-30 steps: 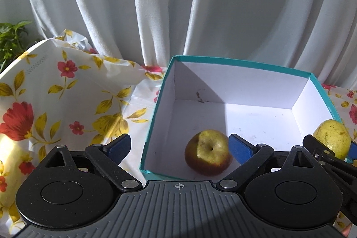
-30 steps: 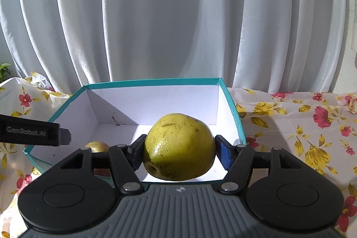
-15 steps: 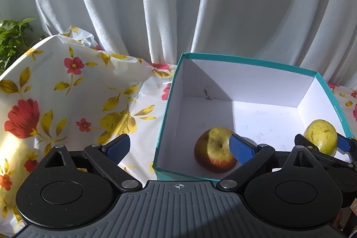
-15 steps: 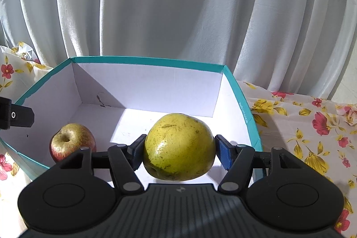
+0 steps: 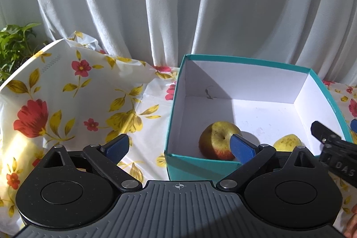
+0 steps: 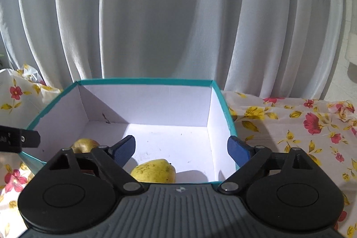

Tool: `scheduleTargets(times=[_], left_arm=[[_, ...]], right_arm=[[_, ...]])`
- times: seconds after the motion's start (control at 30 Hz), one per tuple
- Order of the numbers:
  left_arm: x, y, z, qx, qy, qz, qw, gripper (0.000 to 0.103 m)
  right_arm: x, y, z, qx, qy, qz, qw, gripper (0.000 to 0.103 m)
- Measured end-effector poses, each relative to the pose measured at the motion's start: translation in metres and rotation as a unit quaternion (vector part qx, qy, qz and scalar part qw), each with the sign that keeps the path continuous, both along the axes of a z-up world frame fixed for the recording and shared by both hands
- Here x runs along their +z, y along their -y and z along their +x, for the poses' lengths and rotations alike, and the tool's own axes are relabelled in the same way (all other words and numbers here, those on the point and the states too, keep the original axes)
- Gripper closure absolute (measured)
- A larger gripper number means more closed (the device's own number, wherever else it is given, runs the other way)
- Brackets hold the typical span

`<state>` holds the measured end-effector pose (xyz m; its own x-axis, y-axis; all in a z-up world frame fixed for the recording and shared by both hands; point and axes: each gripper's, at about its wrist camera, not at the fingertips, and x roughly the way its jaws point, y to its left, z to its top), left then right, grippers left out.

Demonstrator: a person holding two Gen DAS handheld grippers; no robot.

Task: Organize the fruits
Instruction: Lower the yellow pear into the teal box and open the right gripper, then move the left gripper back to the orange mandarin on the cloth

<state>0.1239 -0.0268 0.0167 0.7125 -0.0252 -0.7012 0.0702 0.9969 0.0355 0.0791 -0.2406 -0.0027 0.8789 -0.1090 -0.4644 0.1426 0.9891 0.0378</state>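
Note:
A teal box (image 5: 189,165) with a white inside stands on the flowered cloth; it also shows in the right wrist view (image 6: 145,81). A yellow-red apple (image 5: 217,143) lies at its near left; its top shows in the right wrist view (image 6: 83,144). A yellow pear (image 6: 154,172) lies on the box floor near the front wall, below my right gripper (image 6: 181,150), which is open and empty. The pear also shows in the left wrist view (image 5: 286,142). My left gripper (image 5: 179,146) is open and empty over the box's near left corner.
A flowered tablecloth (image 6: 290,126) covers the table and rises in a fold at the left (image 5: 55,93). White curtains (image 5: 178,3) hang close behind. A green plant (image 5: 15,41) stands at the far left. The right gripper's body (image 5: 334,153) shows at the right edge.
My right gripper has opened and let go of the pear, which now lies on the box floor. My left gripper has drawn back to the left of the box.

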Motion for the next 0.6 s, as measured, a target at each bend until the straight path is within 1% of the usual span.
scheduleTargets(times=[0.03, 0.13, 0.2, 0.33, 0.43, 0.6], left_arm=[[0.001, -0.002, -0.006, -0.008, 0.006, 0.000, 1.0000, 0.003], [-0.001, -0.008, -0.030, -0.031, 0.020, 0.005, 0.9993, 0.003], [-0.003, -0.012, -0.048, -0.044, 0.023, 0.004, 0.9988, 0.003], [-0.013, -0.016, -0.078, -0.055, 0.018, 0.020, 0.9981, 0.003], [-0.018, -0.022, -0.099, -0.062, 0.024, 0.015, 0.9977, 0.003], [-0.032, -0.037, -0.137, -0.075, 0.032, 0.018, 0.9965, 0.003]], right_arm=[[0.006, 0.000, -0.011, -0.002, 0.016, -0.001, 1.000, 0.001], [0.021, -0.003, -0.044, 0.002, 0.062, -0.005, 0.998, 0.000], [0.027, -0.006, -0.061, 0.009, 0.080, -0.009, 0.997, 0.000], [0.033, -0.015, -0.085, 0.016, 0.088, -0.005, 0.996, 0.000], [0.031, -0.022, -0.102, 0.015, 0.094, 0.001, 0.995, 0.000], [0.024, -0.028, -0.126, 0.008, 0.078, -0.001, 0.997, 0.000]])
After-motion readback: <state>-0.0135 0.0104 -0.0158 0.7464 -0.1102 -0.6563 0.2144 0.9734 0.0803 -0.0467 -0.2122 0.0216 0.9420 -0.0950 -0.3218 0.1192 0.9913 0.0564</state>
